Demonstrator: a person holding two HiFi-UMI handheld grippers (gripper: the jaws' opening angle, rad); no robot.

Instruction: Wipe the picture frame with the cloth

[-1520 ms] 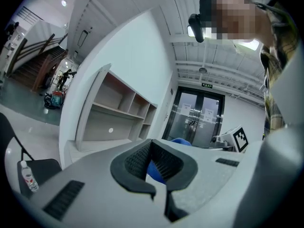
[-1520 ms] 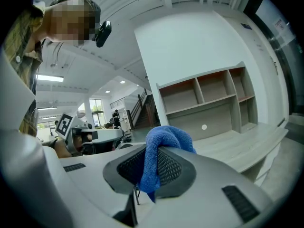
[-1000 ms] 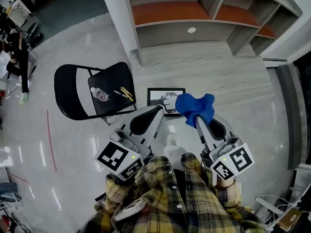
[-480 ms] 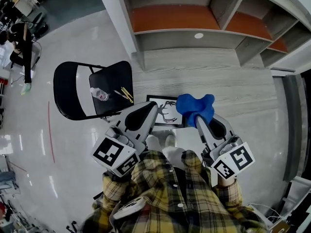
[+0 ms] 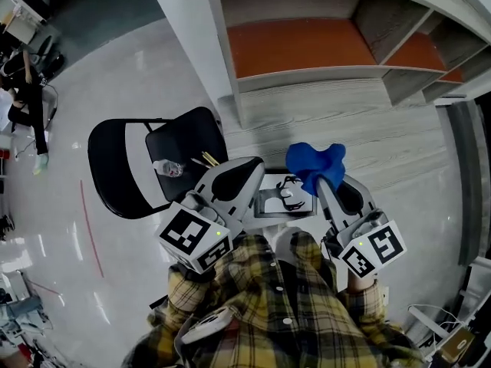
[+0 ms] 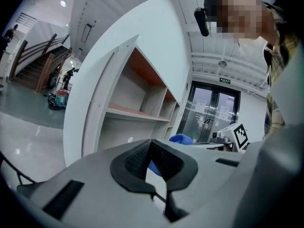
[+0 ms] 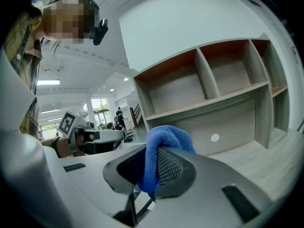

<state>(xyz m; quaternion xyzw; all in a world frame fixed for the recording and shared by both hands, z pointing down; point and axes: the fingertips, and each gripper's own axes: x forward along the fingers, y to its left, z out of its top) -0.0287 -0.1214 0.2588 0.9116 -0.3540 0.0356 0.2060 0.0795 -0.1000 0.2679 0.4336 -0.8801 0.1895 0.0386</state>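
Note:
A black picture frame (image 5: 285, 199) with a line drawing lies flat on the wooden platform, just ahead of me between the two grippers. My right gripper (image 5: 321, 181) (image 7: 151, 172) is shut on a blue cloth (image 5: 315, 165) (image 7: 161, 146), which bunches up above its tips, over the frame's right end. My left gripper (image 5: 244, 173) (image 6: 153, 163) is shut with nothing between its jaws; it hangs over the frame's left end. The blue cloth (image 6: 182, 138) peeks out behind the left jaws in the left gripper view.
A black folding chair (image 5: 126, 167) stands at the left with a plastic bottle (image 5: 167, 168) and yellow sticks (image 5: 209, 159) on its seat. A white shelf unit (image 5: 330, 48) with orange-brown boards rises ahead. A white column (image 5: 184, 21) stands at its left end.
Both grippers and the view have moved forward toward the shelf unit. The frame now lies closer under the gripper tips, and the chair sits nearer my left gripper.

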